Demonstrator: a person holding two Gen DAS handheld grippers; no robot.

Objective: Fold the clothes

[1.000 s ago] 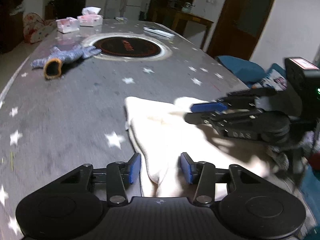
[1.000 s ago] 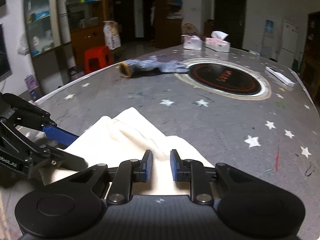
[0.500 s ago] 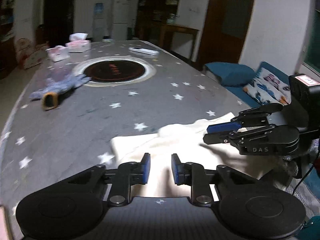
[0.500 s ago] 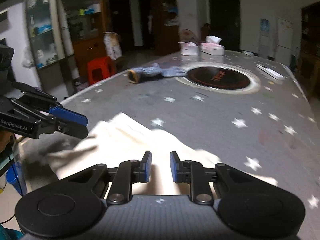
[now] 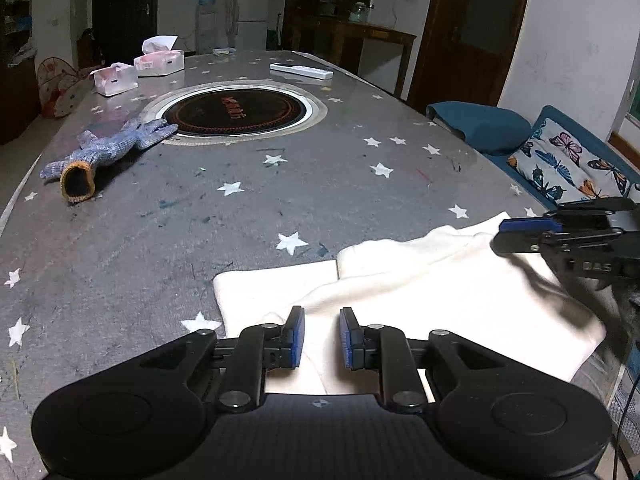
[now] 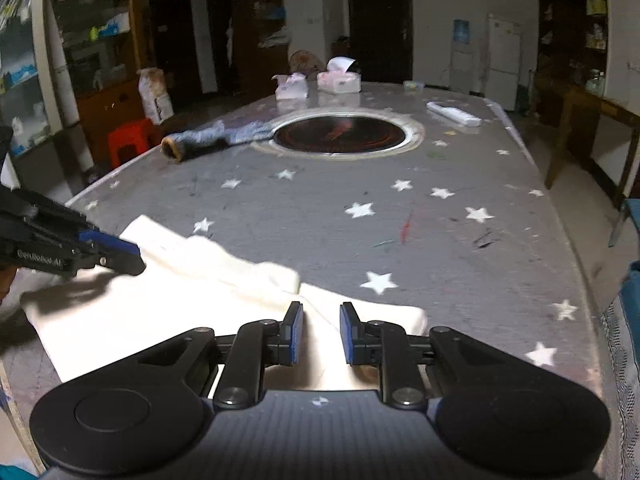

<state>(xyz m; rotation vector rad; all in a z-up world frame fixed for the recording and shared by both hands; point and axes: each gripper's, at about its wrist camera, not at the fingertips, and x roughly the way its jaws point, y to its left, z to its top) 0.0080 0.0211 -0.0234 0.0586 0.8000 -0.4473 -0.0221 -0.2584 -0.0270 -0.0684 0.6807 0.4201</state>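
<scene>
Cream fabric, the garment [image 5: 420, 292], is lying partly folded at the near edge of the worktop [image 5: 280, 184], where the left claw [image 5: 320, 338] has just been closing, its blue pads now standing narrowly apart over the cloth with a fold rising between them, though whether they are pinching it I cannot tell. The right claw [image 6: 318, 334] is likewise sitting narrowly parted over the garment's other end. Compared with a second ago, the cloth is lying spread wider along that edge, suggesting the fold is being straightened.
</scene>
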